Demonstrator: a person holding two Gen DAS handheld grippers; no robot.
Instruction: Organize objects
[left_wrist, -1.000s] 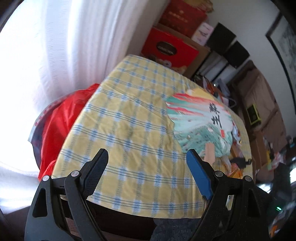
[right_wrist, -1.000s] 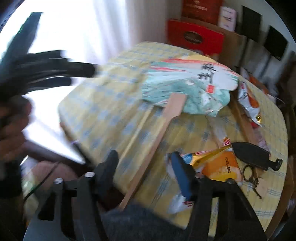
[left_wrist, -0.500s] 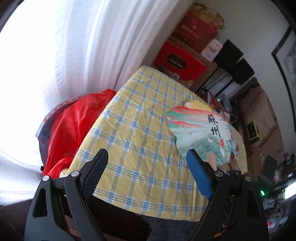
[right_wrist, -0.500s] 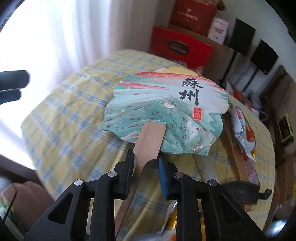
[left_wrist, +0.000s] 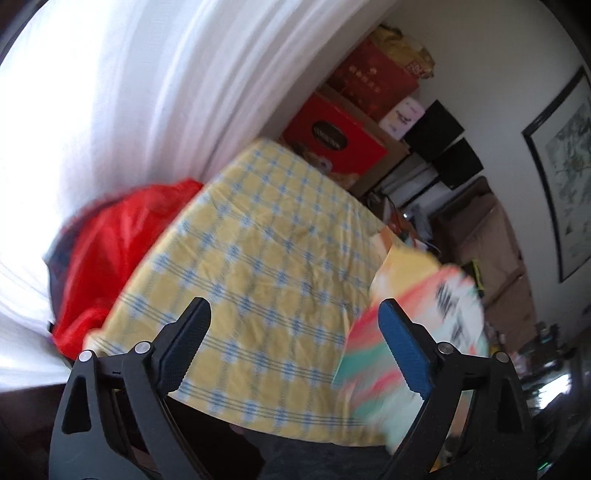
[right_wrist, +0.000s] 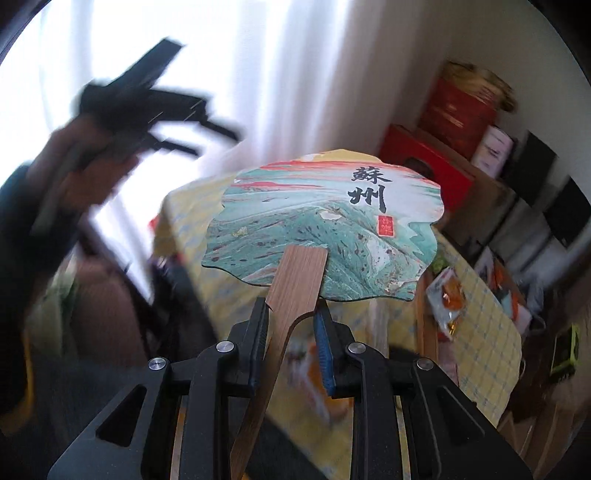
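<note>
A paper fan (right_wrist: 317, 229) with a green and red marbled face and black characters is raised off the yellow checked tablecloth (right_wrist: 480, 317). My right gripper (right_wrist: 290, 310) is shut on its wooden handle (right_wrist: 295, 280). In the left wrist view the fan (left_wrist: 454, 295) is a blur at the right, over the table's near corner. My left gripper (left_wrist: 293, 306) hovers above the tablecloth (left_wrist: 258, 240), its jaws opening with nothing between them. In the right wrist view it is a dark blur (right_wrist: 210, 142) at the upper left, held by a hand (right_wrist: 85, 162).
A red bag (left_wrist: 110, 258) lies beside the table under the white curtain (left_wrist: 129, 92). Red boxes (left_wrist: 332, 140) and black speakers (left_wrist: 443, 147) stand behind the table. Snack packets (right_wrist: 447, 299) lie on the table's right side.
The right gripper closed on the fan's handle and lifted the fan off the table, rolling as it rose. The left gripper's jaws spread slightly wider and its view tilted.
</note>
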